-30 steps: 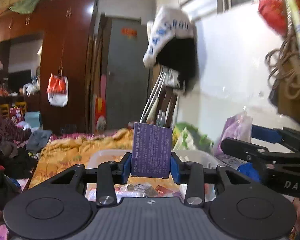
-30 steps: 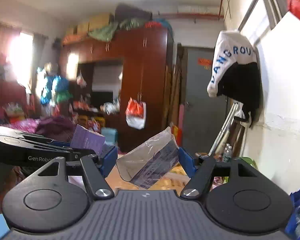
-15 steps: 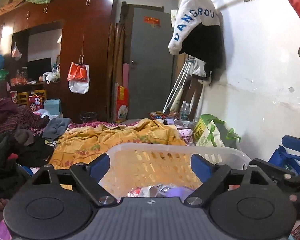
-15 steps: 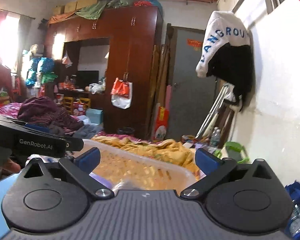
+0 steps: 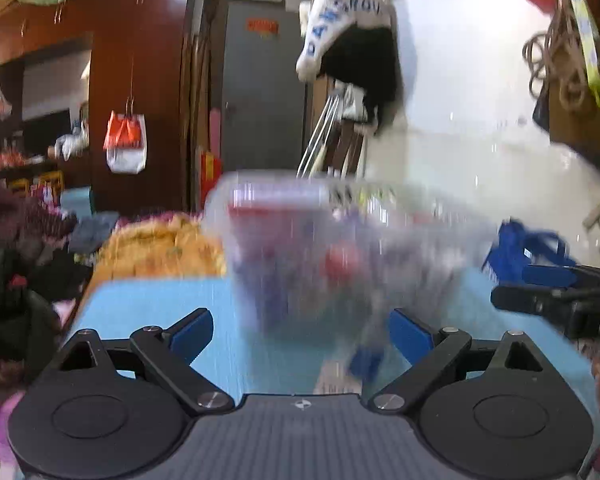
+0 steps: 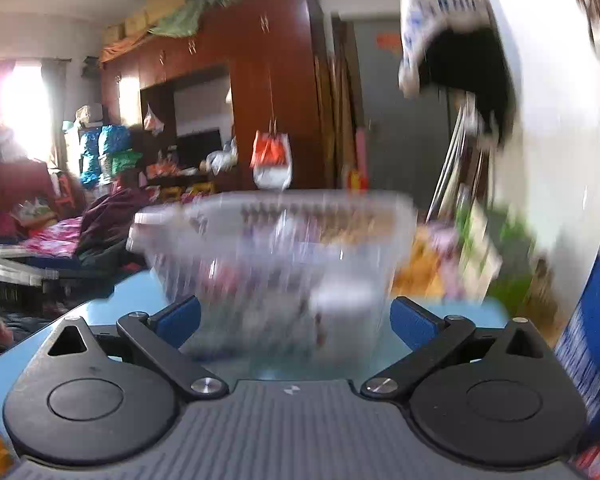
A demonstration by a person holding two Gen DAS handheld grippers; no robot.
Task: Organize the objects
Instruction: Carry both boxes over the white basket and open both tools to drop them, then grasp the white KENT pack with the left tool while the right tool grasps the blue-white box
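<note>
A translucent white plastic basket [image 5: 300, 240] holding several small packets stands on a light blue table [image 5: 148, 316]; both views are motion-blurred. My left gripper [image 5: 300, 332] is open and empty, low over the table just in front of the basket. My right gripper [image 6: 296, 322] is open and empty too, facing the same basket [image 6: 276, 256] from close range. The right gripper's body also shows at the right edge of the left wrist view [image 5: 560, 300]. The left gripper's body shows at the left edge of the right wrist view [image 6: 16, 276].
A small blurred blue-and-white item [image 5: 364, 360] lies on the table near my left gripper's right finger. A blue bag [image 5: 528, 248] sits right of the basket by the white wall. A bed with an orange blanket [image 5: 160, 248] lies behind the table; clothes pile at the left.
One second ago my left gripper held a purple box and my right a clear packet; both opened over the basket. Both have since dropped low in front of it, empty.
</note>
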